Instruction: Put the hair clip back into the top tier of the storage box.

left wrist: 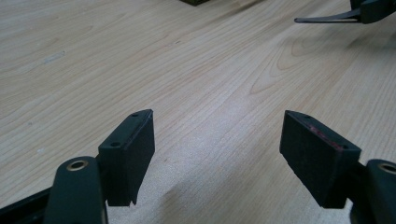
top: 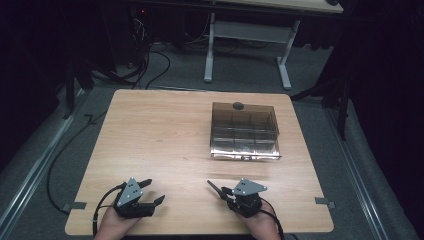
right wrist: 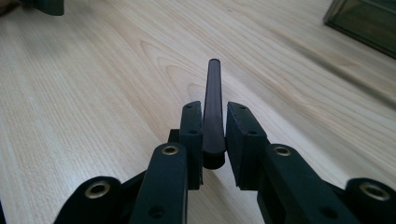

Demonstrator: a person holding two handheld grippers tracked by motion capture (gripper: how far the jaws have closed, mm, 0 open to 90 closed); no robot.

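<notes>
A slim black stick juts forward from between the pads of my right gripper, which is shut on its thick end. In the high view the stick points up and left from the right gripper, just above the table near the front edge. My left gripper lies at the front left with its jaws wide apart. Nothing but bare wood shows between the pads of the left gripper. The stick's tip shows at the upper right of the left gripper view.
A smoky see-through box with a closed lid and several compartments stands right of centre on the wooden table. Its edge shows at the upper right of the right gripper view. A desk frame and cables stand on the floor beyond.
</notes>
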